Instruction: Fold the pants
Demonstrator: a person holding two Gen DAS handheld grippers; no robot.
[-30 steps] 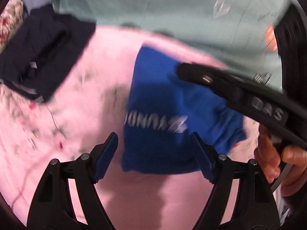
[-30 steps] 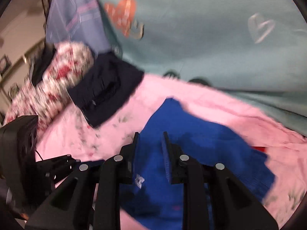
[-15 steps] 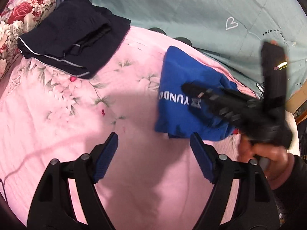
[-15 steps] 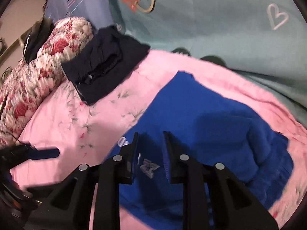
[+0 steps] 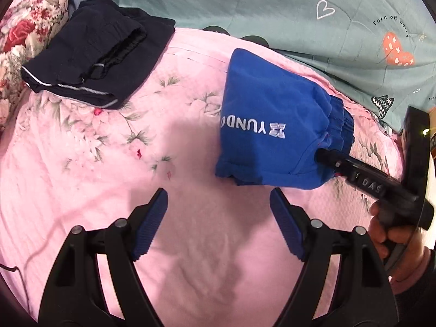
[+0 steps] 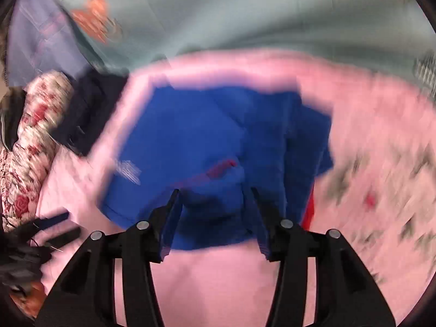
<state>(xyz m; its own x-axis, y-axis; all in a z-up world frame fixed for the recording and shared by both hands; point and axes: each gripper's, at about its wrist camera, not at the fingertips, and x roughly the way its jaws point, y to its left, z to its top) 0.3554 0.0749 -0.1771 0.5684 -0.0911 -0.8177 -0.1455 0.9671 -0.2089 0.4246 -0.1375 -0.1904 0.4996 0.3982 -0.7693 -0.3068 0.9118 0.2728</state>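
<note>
1. We see the right tongs (image 6: 215, 212) part their jaws within the last moment. Half a second back they stand nearly closed over the blue pants (image 5: 272, 125); now they gape, and blue cloth lies between and under the tips with no pad visibly pressing on it, though motion blur in the right wrist view keeps us from being sure.

2. We read this as a release or a regrip: the pants already lie folded into a compact bundle on the pink bedspread (image 5: 136, 163), and the right side appears to be letting go of, or reaching afresh for, the near edge by the waistband.

3. Our left tongs (image 5: 218, 226) stand wide open and empty, hovering over bare pink cloth. A second back the bundle lies right between their tips; now it sits beyond them, up and to the right.

4. In the left wrist view the right tool's black finger touches the bundle's lower right corner, beside the gathered elastic, with a person's hand (image 5: 392, 231) gripping the handle.

5. A dark navy garment (image 5: 98, 62), also folded, lies well apart at upper left, near a floral pillow (image 5: 24, 35). We judge the fold close to done, with only tidying left.
</note>
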